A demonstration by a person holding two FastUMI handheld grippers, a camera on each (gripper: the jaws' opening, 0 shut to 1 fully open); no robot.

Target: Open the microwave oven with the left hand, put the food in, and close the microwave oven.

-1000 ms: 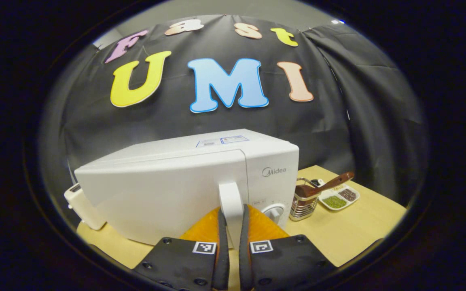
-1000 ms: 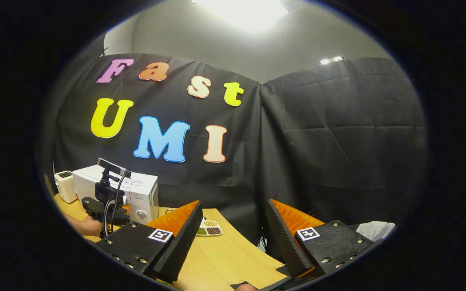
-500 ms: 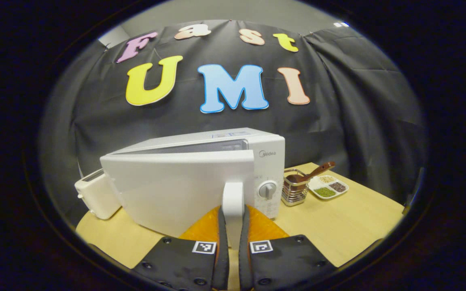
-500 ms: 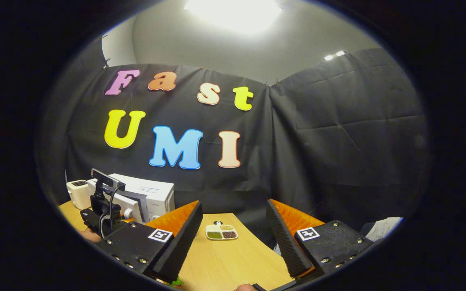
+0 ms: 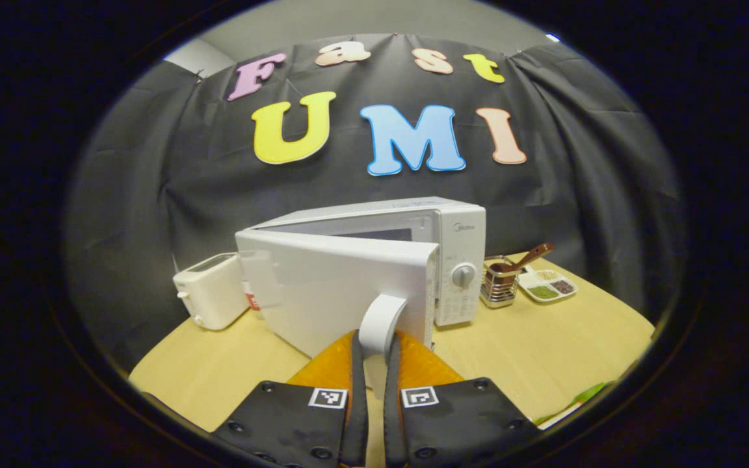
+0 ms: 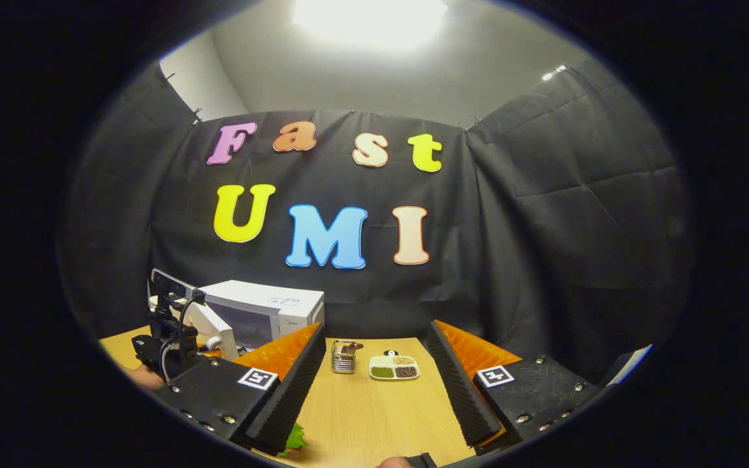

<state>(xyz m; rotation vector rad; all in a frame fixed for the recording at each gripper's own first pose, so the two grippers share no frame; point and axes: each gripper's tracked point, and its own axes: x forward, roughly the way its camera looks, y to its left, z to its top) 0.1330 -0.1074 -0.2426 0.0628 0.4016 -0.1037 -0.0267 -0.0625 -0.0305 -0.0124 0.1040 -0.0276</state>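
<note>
- At the far left of the table (image 5: 530, 370) in the left gripper view I see a white toaster (image 5: 210, 298), touching nothing I need.
- Next comes the microwave oven (image 5: 387, 260), its door (image 5: 342, 296) swung partly out on left-side hinges.
- My left gripper (image 5: 374, 351) is clamped on the door handle (image 5: 380, 317), both fingers pressing its sides.
- I judge the handle stiff and smooth, so a low, square grip should resist slipping; the door looks light but hinge-bound, so I would pull along its arc.
- Right of the oven stand a wire holder (image 5: 499, 286) and a sectioned dish (image 5: 547, 286).
- My right gripper (image 6: 374, 383) has its fingers spread wide, holding nothing; a green leafy bit of the food (image 6: 295, 439) lies below it.
</note>
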